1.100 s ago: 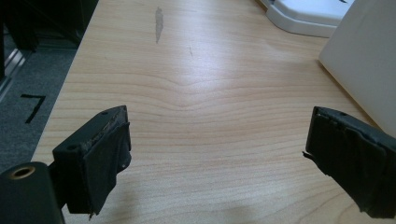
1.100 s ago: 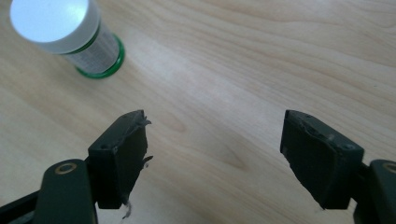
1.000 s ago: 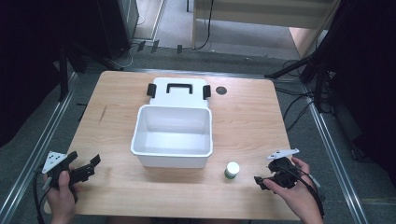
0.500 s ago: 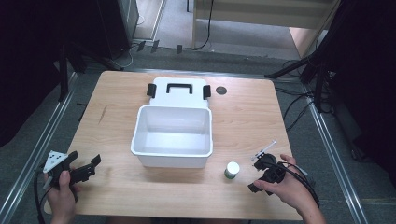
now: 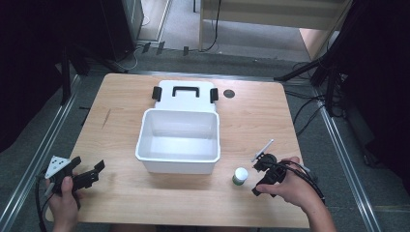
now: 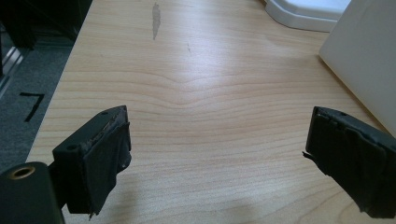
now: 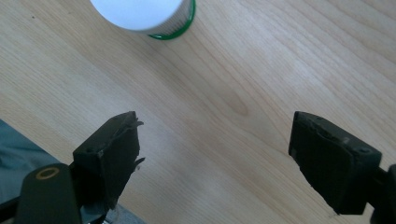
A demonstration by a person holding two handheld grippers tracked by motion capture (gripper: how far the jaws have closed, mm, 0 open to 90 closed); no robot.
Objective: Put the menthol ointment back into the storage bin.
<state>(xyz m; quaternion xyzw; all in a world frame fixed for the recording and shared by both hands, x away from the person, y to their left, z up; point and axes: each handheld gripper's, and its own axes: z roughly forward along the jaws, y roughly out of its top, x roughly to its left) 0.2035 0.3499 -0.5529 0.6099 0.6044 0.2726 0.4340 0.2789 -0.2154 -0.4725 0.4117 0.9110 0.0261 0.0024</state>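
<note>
White was the cap of the bottle (image 5: 240,175), and a green band was seen under it. The bottle was stood upright on the desk (image 5: 121,125), close to the near edge and right of the middle. It was placed just off the near right corner of the bin (image 5: 176,166) and not touching it. The bin was open and nothing was seen inside. Its lid (image 5: 193,100) was laid flat behind it, toward the far edge.

The right gripper (image 5: 257,179) was held just beside the bottle, on the side of the right edge. Its jaws had just been opening and were stood wide apart, with only bare wood between them. In the right gripper view the bottle (image 7: 140,14) was seen ahead of the jaws and off to one side, not on the line between them.

The step in hand was judged to be the reach for the bottle. To do it well, the gripper should be turned until the bottle is centred between the pads, then moved forward low and level. The jaws should be closed on the body under the cap, not on the cap. A touch by one pad only should be avoided, because so small a bottle may be tipped or rolled toward the near edge.

The left gripper (image 5: 96,173) was held near the near left corner, jaws apart and nothing gripped.
</note>
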